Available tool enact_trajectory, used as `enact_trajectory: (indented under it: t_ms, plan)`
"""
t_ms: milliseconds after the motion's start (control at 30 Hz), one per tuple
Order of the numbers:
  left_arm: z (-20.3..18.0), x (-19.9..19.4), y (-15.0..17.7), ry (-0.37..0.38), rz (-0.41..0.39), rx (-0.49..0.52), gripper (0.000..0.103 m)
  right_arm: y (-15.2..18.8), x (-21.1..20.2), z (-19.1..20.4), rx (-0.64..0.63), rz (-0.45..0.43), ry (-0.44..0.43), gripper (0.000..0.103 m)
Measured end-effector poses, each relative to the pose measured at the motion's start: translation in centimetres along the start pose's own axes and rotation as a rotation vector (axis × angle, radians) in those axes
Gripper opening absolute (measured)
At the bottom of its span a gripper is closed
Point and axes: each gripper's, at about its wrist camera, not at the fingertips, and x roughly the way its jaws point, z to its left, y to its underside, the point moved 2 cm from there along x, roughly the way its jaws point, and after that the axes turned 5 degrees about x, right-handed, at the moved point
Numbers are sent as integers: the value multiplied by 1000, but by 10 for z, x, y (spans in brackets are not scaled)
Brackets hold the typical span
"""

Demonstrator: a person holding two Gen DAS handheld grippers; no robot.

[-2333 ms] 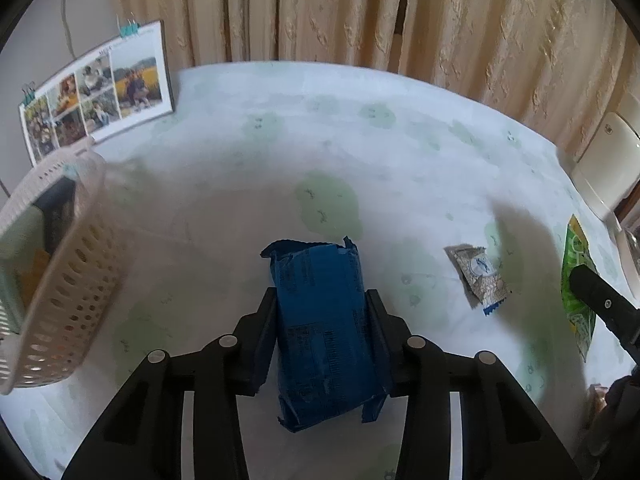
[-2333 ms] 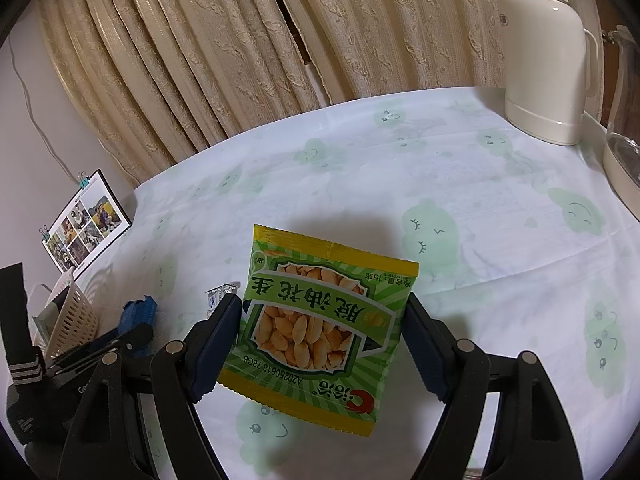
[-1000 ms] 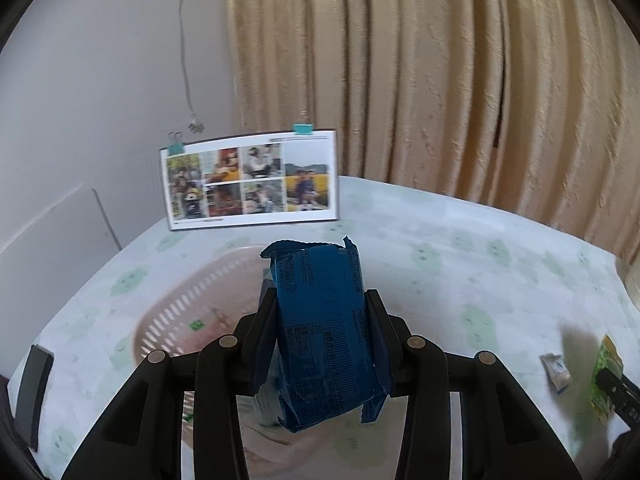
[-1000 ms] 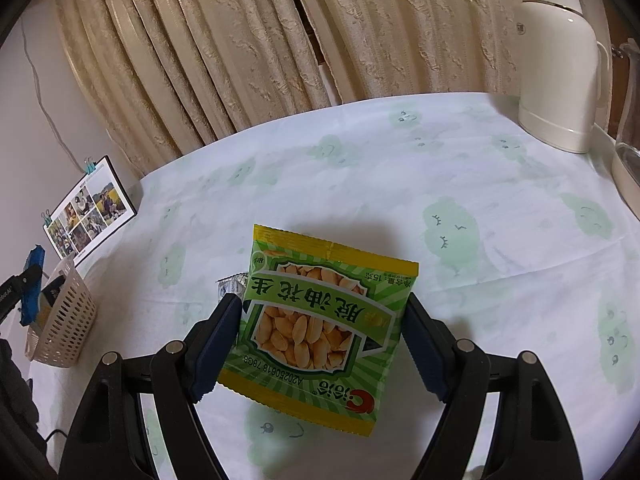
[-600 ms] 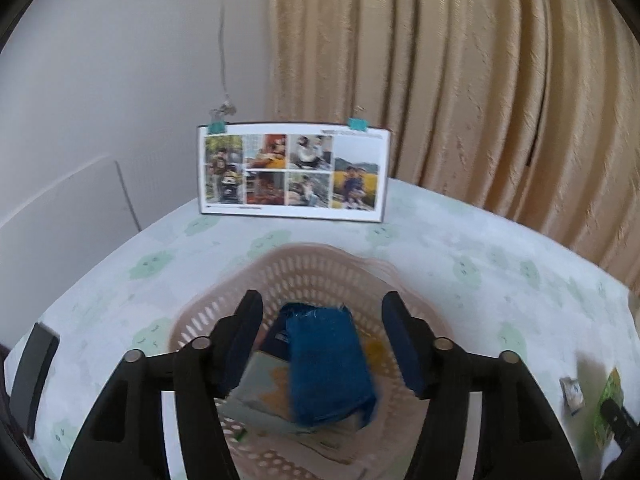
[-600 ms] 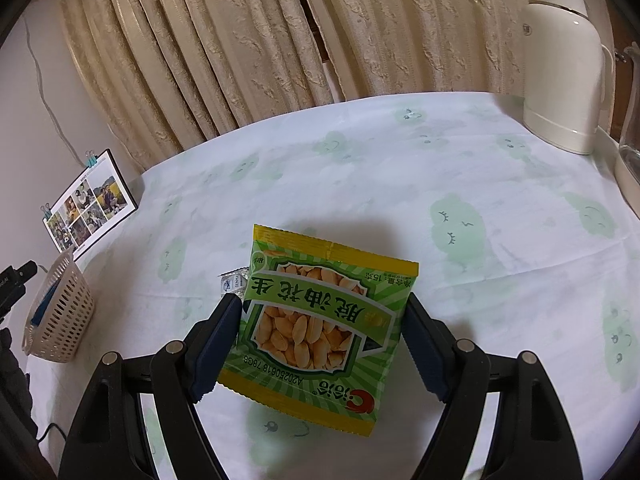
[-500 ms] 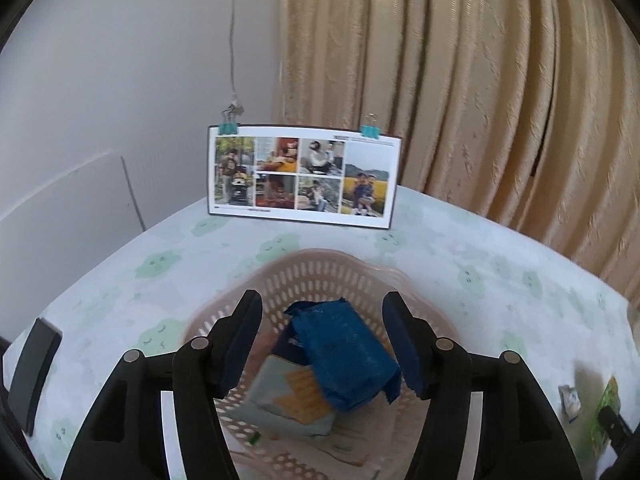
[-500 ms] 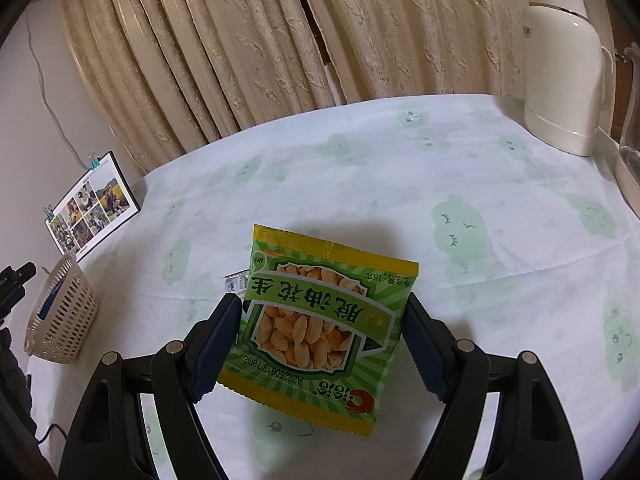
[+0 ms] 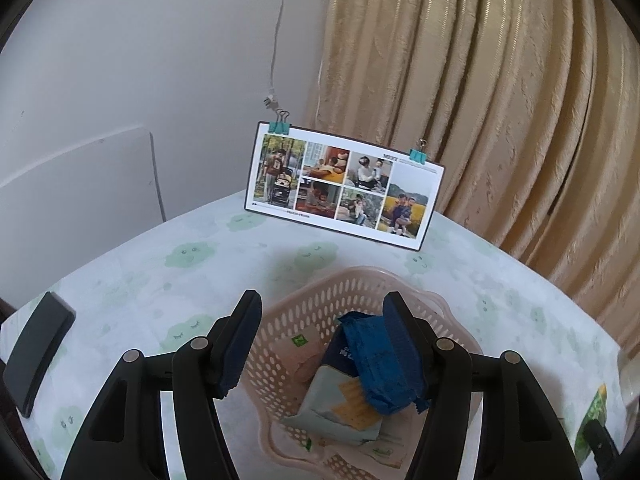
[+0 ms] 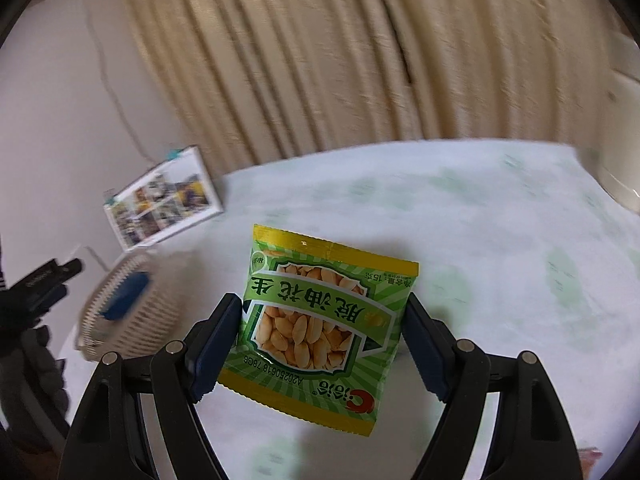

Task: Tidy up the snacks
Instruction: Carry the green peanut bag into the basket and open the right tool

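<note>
A blue snack pack [image 9: 376, 364] lies inside the pink perforated basket [image 9: 304, 316], on top of a pale cracker packet [image 9: 340, 412]. My left gripper [image 9: 320, 320] hovers open above the basket with nothing between its fingers. My right gripper [image 10: 322, 320] is shut on a green peanut bag [image 10: 320, 324], held in the air over the table. In the blurred right wrist view the basket [image 10: 132, 320] sits at the left with the blue pack [image 10: 124, 296] in it.
A photo card [image 9: 344, 184] with binder clips stands behind the basket, also seen as the photo card [image 10: 164, 200]. A black phone-like slab [image 9: 36, 348] lies at the table's left edge. Curtains hang behind. A white kettle edge [image 10: 624, 128] shows at the far right.
My left gripper opened and let the blue pack fall into the basket, then drew back slightly. My right gripper swung left toward the basket with the peanut bag still held.
</note>
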Motion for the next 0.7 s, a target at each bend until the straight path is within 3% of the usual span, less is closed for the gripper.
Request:
enact_trajectory:
  t_ms: [400, 700]
  plan:
    - [17, -8, -6, 10, -15, -57, 64, -7, 34, 134, -134, 41, -221, 77]
    - [30, -14, -9, 19, -27, -116, 64, 2, 68, 182, -138, 110, -315, 77]
